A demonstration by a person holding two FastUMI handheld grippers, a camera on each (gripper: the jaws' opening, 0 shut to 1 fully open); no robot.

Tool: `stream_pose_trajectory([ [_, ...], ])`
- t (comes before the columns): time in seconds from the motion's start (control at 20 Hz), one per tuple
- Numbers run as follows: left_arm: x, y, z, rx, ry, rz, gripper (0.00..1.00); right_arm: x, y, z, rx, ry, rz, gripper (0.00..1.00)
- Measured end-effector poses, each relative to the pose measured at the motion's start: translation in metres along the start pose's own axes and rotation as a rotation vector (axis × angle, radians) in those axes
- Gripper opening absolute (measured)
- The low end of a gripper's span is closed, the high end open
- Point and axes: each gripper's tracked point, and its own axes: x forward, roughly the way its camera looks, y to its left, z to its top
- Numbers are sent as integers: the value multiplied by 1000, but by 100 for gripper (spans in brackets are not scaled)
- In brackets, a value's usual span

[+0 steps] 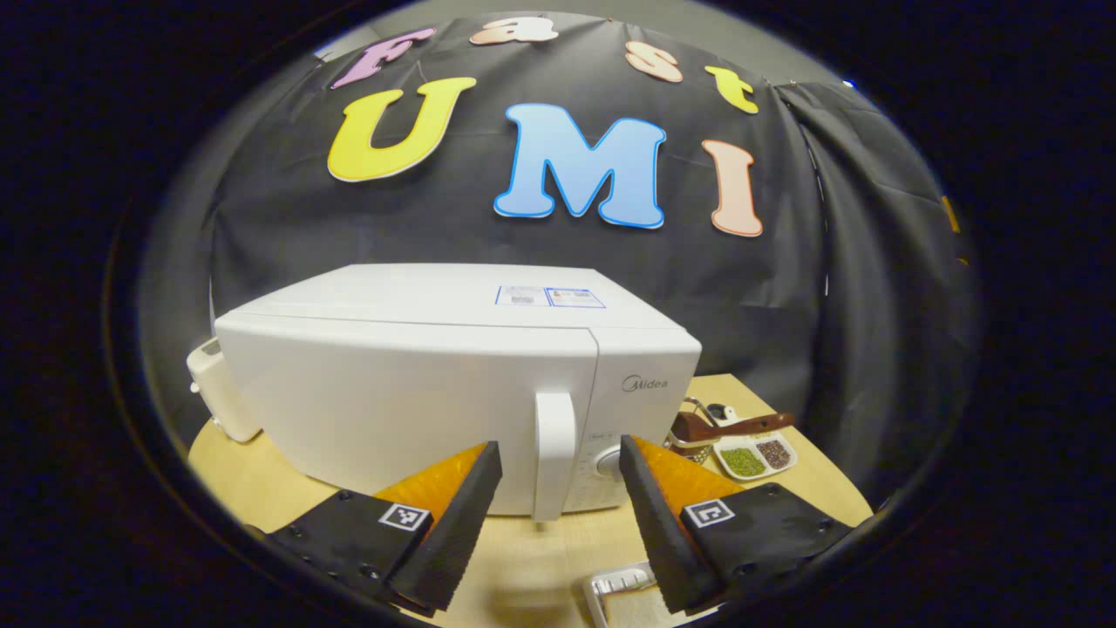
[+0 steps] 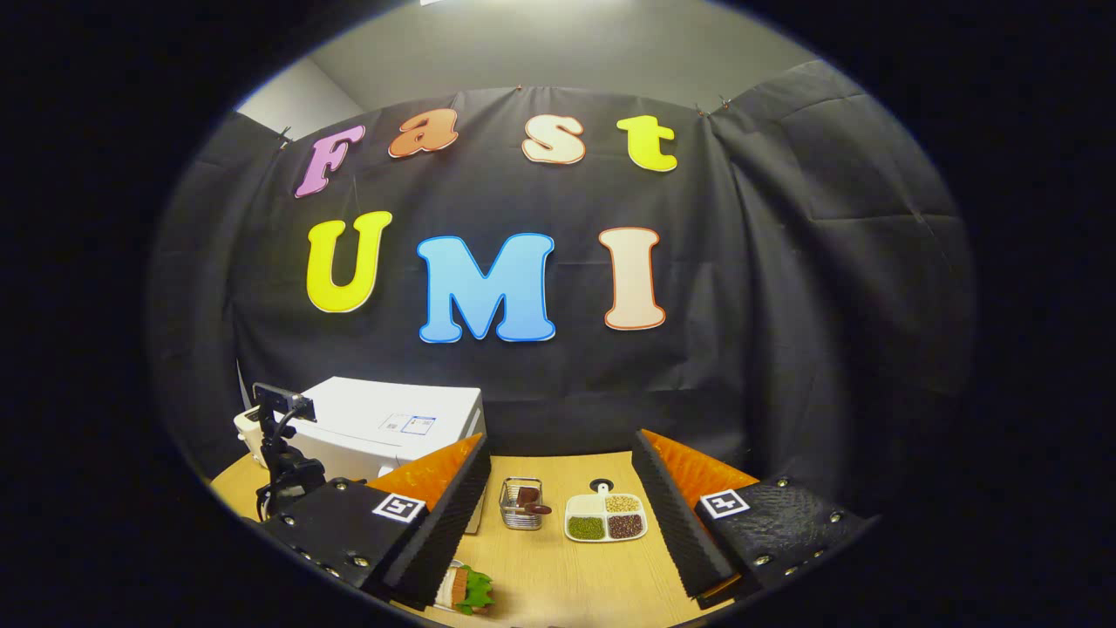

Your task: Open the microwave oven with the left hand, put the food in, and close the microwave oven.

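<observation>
The left gripper (image 1: 558,510) is hanging released, the handle (image 1: 554,453) standing between its jaws, just ahead. Closing squarely on it should let the microwave (image 1: 418,392) door swing. The right gripper (image 2: 562,510) is waiting released, food (image 2: 466,589) below its left jaw.

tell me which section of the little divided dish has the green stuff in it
In the right gripper view, the divided dish has three sections: the green filling sits in the front left one, beside a dark reddish-brown one, with a pale tan one behind.
</observation>
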Motion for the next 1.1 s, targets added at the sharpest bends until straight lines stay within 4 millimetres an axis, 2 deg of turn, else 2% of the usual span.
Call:
stream_pose_trajectory([
  [0.05,6,4,-4,2,17,17,89,5,-1,-3,-6,14,4,99],
  [0.1,9,6,-11,-1,38,23,73,9,-3,-5,-10,22,7,99],
  [0.15,1,1,-14,-21,49,8,59,13,-3,-5,-10,29,9,99],
  [0.2,9,1,-10,-2,45,15,46,17,-2,-6,-9,34,12,99],
  [0.25,8,2,-12,29,49,17,32,19,-1,-7,-8,37,14,99],
  [0.3,10,2,-12,53,54,14,24,20,0,-8,-5,40,16,99],
  [0.35,10,2,-12,53,58,2,25,22,2,-8,-2,43,19,99],
  [0.4,4,0,-10,54,64,-11,20,22,4,-10,0,46,21,99],
  [0.45,7,1,-11,65,72,-21,14,22,5,-11,2,49,23,99],
  [0.5,8,2,-10,77,72,-20,14,21,7,-12,5,51,24,99],
  [0.55,6,2,-11,94,77,-25,6,20,9,-14,6,54,26,99],
  [0.7,1,1,-14,84,103,-42,6,13,12,-12,-3,51,29,99],
  [0.85,-45,5,-32,124,99,-74,7,8,14,-12,-11,45,25,99],
  [1.0,-90,15,-46,129,127,-115,6,4,31,-17,11,57,53,98],
  [1.1,-111,24,-54,139,140,-125,6,1,42,-19,7,59,67,99],
])
